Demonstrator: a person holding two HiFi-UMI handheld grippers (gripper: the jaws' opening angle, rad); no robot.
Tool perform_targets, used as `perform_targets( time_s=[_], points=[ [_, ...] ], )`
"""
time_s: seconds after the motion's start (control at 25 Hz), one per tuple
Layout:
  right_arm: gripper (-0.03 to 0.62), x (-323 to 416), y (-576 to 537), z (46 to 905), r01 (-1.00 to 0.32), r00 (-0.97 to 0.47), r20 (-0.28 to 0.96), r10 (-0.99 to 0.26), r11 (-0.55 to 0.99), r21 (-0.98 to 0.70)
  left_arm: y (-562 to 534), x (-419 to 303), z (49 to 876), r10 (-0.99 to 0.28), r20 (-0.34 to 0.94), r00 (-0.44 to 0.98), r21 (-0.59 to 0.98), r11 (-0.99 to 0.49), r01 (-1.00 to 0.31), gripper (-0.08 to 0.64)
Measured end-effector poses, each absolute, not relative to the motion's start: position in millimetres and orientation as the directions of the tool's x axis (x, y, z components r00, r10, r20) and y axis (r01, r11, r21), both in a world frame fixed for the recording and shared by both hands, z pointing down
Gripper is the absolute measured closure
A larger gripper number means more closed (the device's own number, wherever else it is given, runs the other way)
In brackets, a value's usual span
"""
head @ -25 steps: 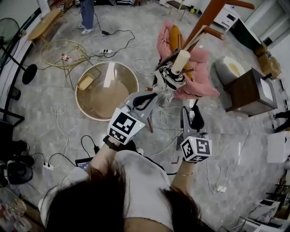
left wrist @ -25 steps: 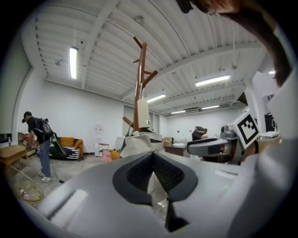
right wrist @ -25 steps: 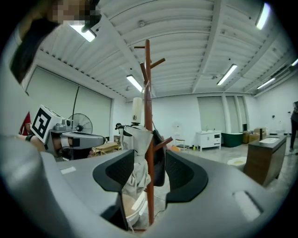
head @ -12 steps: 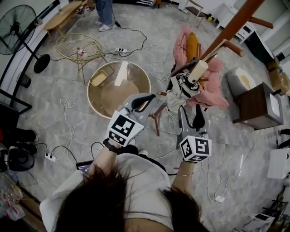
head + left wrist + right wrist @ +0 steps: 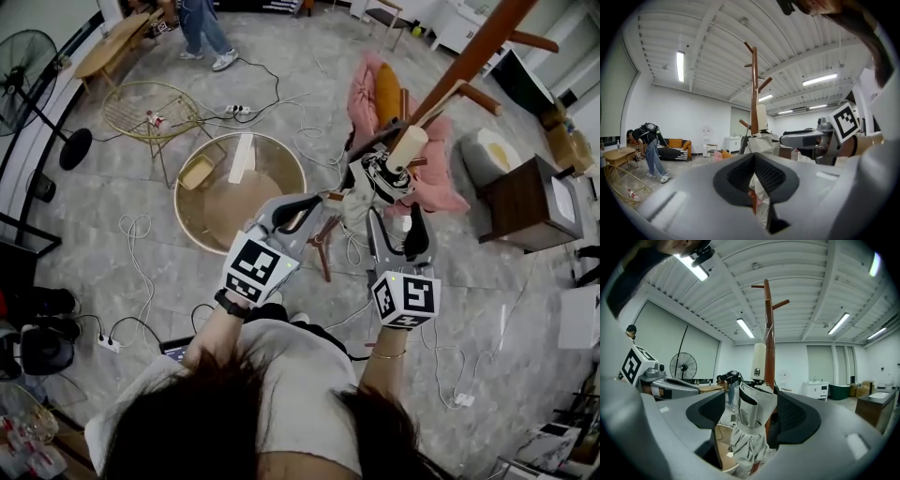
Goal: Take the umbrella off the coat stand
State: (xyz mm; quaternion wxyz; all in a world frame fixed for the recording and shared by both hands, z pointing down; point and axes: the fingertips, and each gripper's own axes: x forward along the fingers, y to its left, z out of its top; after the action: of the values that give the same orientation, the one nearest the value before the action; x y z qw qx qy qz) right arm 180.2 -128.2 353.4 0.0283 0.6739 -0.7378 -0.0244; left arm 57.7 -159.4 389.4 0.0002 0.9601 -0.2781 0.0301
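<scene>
My right gripper (image 5: 397, 221) has just been opening wide while closing in on the folded umbrella (image 5: 749, 425) — it hangs on the coat stand (image 5: 469, 56), now framed between my jaws but ungripped — so the grasp comes next; my left gripper (image 5: 302, 208) stays shut, empty.

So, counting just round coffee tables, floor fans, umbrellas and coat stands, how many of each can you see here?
Round coffee tables: 2
Floor fan: 1
Umbrella: 1
Coat stand: 1
Total: 5
</scene>
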Motion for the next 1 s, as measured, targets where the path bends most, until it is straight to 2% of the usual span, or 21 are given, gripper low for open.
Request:
perform_targets(
  time_s=[0.52,1.0],
  points=[
    [0.272,170,-178,321,-0.99,-0.041,-0.045,-0.998,0.034,0.136,-177,55,389,-0.489,0.04,0.871,-0.025,-0.872,-0.488,0.502],
    [0.272,175,-209,317,-0.979,-0.004,-0.035,-0.999,-0.004,0.205,-191,55,390,-0.461,0.025,0.887,-0.035,-0.887,-0.46,0.502]
  ],
)
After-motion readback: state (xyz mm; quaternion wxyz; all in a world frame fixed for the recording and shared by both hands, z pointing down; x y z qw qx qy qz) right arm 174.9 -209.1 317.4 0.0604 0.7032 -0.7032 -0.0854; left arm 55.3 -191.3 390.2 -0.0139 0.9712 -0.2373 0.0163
